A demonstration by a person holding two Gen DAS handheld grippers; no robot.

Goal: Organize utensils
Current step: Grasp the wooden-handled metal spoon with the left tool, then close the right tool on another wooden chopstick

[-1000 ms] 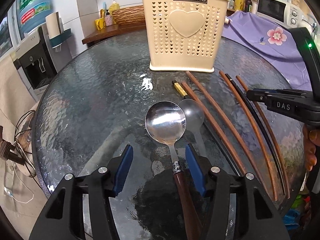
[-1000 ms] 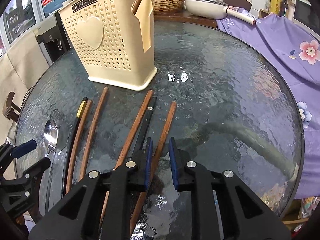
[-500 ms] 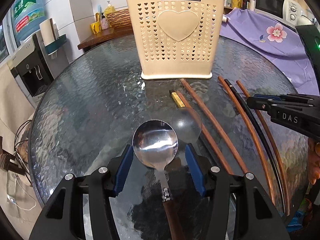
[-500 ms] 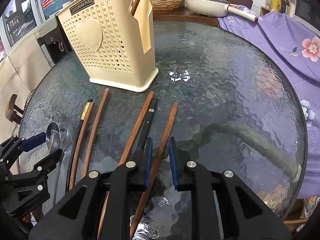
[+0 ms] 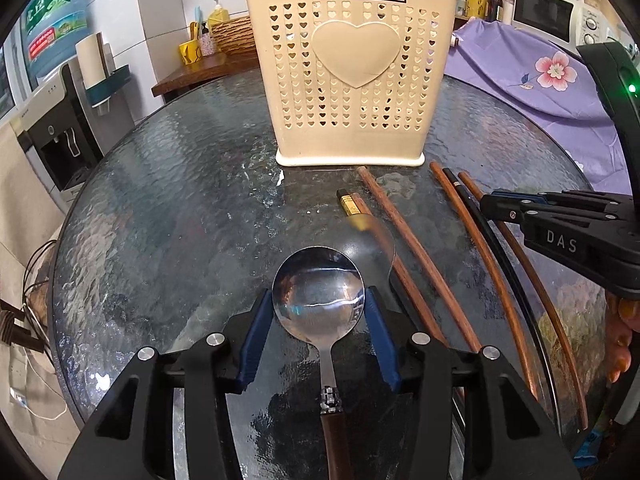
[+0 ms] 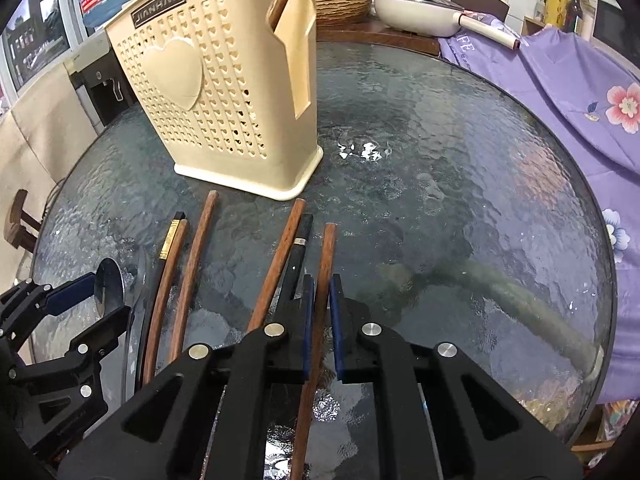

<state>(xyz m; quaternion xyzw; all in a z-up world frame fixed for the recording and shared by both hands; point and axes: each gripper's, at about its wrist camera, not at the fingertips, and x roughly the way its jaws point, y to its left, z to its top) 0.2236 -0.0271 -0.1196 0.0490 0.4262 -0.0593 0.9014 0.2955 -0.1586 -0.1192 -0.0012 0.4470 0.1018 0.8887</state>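
Note:
A cream perforated utensil holder (image 5: 352,80) stands on the glass table (image 5: 168,208); it also shows in the right wrist view (image 6: 224,92). My left gripper (image 5: 318,300) is open, with a steel spoon (image 5: 320,300) with a brown handle lying between its fingers. Several brown and black chopsticks (image 5: 404,232) lie to the right. My right gripper (image 6: 320,284) is nearly shut around the rightmost brown chopstick (image 6: 326,248); it also shows at the right of the left wrist view (image 5: 500,204).
A purple flowered cloth (image 6: 580,92) covers something to the right of the table. A water dispenser (image 5: 52,128) stands at the left. A counter behind holds a wicker basket (image 6: 340,0) and a white pan (image 6: 424,12).
My left gripper has moved forward along the spoon, so its fingers now flank the bowl. The holder looks closer. My right gripper stays around the same chopstick.

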